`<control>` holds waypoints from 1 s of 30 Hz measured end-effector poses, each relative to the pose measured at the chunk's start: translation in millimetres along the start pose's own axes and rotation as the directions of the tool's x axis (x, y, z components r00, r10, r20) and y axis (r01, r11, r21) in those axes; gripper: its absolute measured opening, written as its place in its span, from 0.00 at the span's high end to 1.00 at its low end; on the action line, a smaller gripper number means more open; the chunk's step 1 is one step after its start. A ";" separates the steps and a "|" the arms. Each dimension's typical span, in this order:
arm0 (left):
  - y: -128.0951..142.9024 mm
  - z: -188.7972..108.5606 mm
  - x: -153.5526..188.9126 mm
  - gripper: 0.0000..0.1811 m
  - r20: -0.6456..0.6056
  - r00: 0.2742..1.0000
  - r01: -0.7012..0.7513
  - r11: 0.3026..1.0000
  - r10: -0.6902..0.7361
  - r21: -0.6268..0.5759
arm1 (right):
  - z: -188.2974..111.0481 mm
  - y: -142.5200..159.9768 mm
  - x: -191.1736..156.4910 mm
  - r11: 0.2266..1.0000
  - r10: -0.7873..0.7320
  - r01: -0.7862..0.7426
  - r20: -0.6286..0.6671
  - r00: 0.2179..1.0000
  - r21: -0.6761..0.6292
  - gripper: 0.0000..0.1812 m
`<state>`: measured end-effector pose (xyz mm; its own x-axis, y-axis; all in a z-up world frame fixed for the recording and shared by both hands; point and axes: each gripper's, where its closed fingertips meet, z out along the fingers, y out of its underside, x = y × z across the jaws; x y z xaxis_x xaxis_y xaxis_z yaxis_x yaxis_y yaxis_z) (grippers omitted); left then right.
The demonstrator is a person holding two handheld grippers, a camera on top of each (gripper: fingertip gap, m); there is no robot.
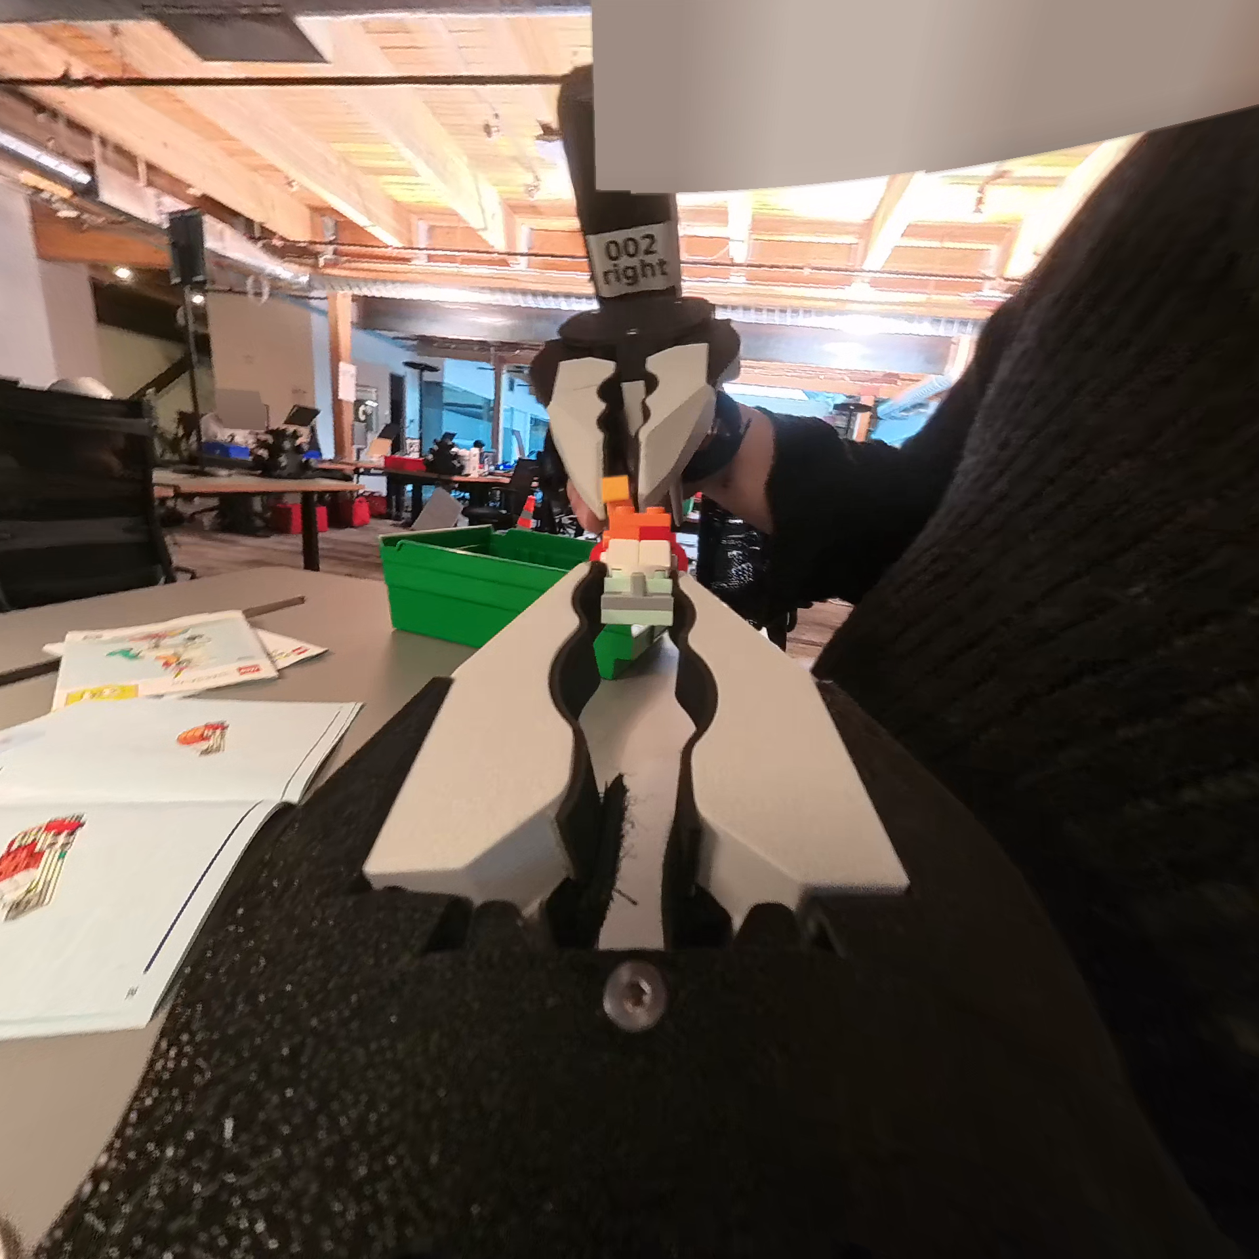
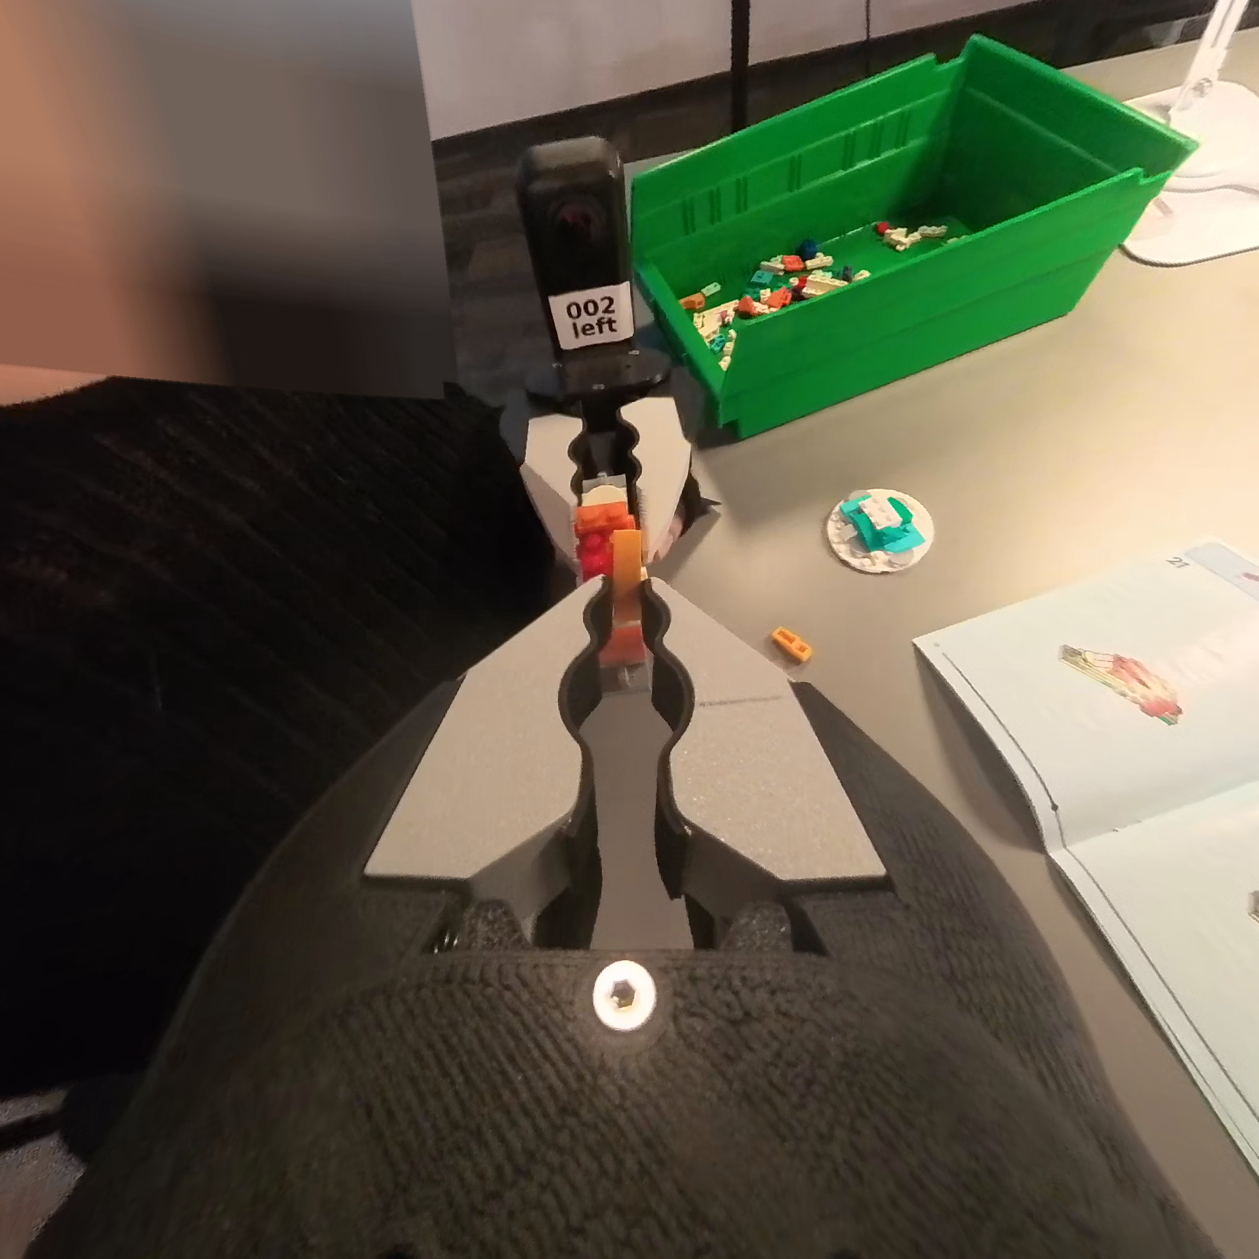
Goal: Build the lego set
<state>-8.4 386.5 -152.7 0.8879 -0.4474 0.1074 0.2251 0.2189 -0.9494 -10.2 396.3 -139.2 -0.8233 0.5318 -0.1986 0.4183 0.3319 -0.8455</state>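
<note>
My left gripper is shut on a small lego assembly of white, grey, pale green, red and orange bricks, held above the table. My right gripper comes down from above, shut on a small orange piece right at the assembly's orange top. I cannot tell whether they are joined. In the right wrist view my right gripper grips the orange piece, and it meets the assembly held in the left gripper opposite.
A green bin with several loose bricks stands behind, also seen in the left wrist view. A white round plate with teal pieces and a loose orange brick lie on the table. An open booklet lies right. Less than 4 cm separates the two grippers' tips.
</note>
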 end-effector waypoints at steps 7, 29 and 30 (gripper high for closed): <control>-1.5 -0.5 2.7 0.92 -0.012 1.000 -0.007 1.000 0.008 0.012 | 2.5 1.8 -5.5 0.999 -0.028 0.028 0.006 1.000 -0.025 0.97; -2.9 -0.5 4.7 0.92 -0.015 1.000 -0.022 1.000 0.022 0.017 | 3.6 1.4 -5.3 0.998 -0.064 0.063 -0.031 0.997 -0.019 0.96; -3.1 -0.5 4.9 0.92 -0.017 1.000 -0.020 1.000 0.021 0.017 | 3.6 1.2 -5.6 0.998 -0.066 0.065 -0.031 0.997 -0.018 0.96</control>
<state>-4.9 383.2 -149.4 0.8856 -0.4571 0.0827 0.2138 0.2430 -0.9462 -6.5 391.0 -140.8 -0.8368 0.5326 -0.1270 0.3705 0.3800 -0.8475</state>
